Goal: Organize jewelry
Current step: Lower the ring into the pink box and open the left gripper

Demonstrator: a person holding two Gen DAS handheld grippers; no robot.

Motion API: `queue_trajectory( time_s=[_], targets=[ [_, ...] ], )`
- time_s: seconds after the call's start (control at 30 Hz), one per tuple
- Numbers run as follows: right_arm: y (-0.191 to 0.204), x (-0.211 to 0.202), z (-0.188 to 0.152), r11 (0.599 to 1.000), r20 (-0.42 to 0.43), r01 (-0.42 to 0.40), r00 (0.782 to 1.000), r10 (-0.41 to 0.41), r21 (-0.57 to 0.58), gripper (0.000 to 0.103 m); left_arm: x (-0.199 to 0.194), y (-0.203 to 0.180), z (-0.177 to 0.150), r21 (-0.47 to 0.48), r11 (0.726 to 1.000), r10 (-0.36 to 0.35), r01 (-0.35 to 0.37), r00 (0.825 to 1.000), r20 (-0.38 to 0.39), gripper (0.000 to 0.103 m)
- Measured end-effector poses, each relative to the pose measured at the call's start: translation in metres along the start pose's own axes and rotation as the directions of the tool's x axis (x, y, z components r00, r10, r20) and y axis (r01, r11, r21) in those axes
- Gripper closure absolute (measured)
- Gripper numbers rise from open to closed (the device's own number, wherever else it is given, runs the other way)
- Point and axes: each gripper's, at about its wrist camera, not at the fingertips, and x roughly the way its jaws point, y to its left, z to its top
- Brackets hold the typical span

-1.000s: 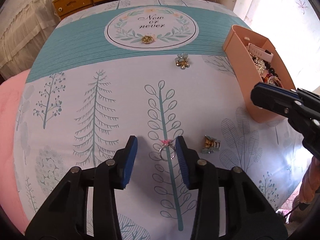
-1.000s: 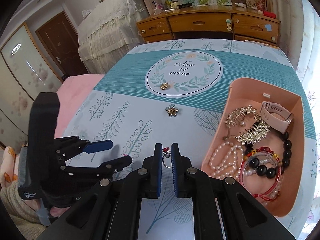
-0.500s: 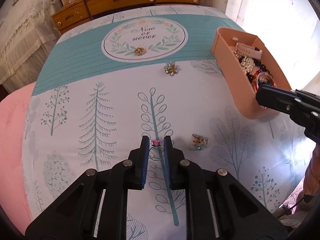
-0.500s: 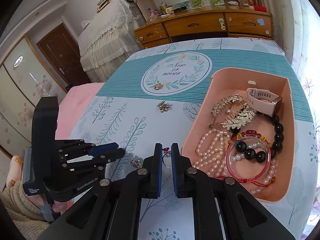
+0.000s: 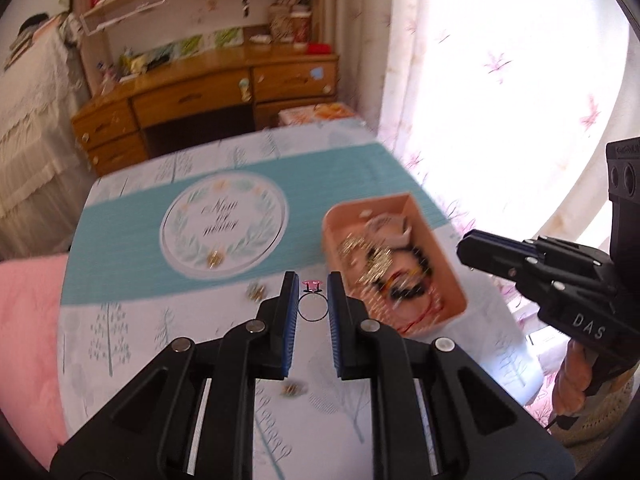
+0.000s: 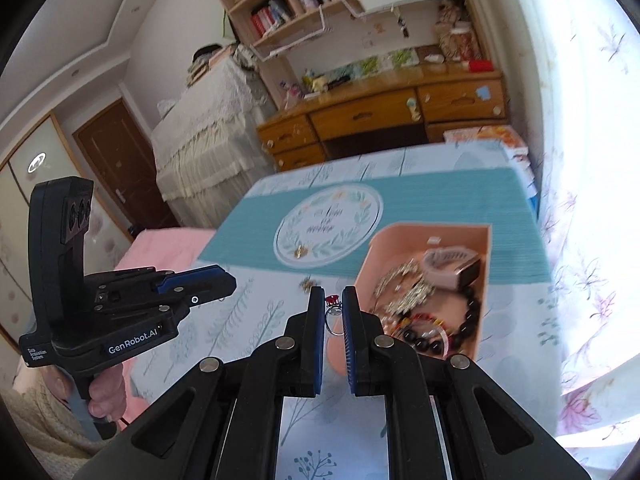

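Showing only rightward: red-stoned ring (image 6: pixel 333 312) in right gripper (image 6: pixel 333 308).

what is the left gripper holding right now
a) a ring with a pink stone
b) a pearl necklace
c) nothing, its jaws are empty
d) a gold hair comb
a: in the left wrist view the left gripper is shut on a thin ring with a pink stone, the band pinched between its blue pads above the bedspread.
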Motion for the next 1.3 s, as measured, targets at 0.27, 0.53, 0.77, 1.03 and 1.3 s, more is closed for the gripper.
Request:
queue_trajectory(
  time_s=[0.27,0.53,0.77,1.03,1.3],
  targets=[
    [-0.021,-0.037,0.025,0.997,0.063,0.039,0.997,-0.044,0.065,0.094,0.024,-0.038,0.033,0.020,0.997,-0.081,0.081,0.997,-0.002,0.091],
    [-0.058,-0.020,0.009,0.982,-0.046,0.021,0.999,-0.013,0.190,0.094,0.072,-0.049,0.017,-0.019,0.993,-0.120,0.119,0.985,-0.126,0.090],
    [-0.084,0.007,-0.012,0.954,-0.109,-0.012,0.993,0.047,0.301,0.088,0.083,-0.035,0.006,-0.069,0.993,-0.107,0.097,0.983,-0.152,0.050],
    [-0.072,0.014,-0.017,0.957,-0.105,0.003,0.994,0.028,0.291,0.083,0.061,-0.016,-0.009,-0.107,0.993,-0.063,0.051,0.992,-0.108,0.050],
    [-0.035,0.010,-0.028,0.970,-0.079,0.105,0.993,-0.090,0.218,0.083,0.025,0.003,-0.034,-0.127,0.991,0.025,-0.029,0.999,-0.034,0.050]
  ],
)
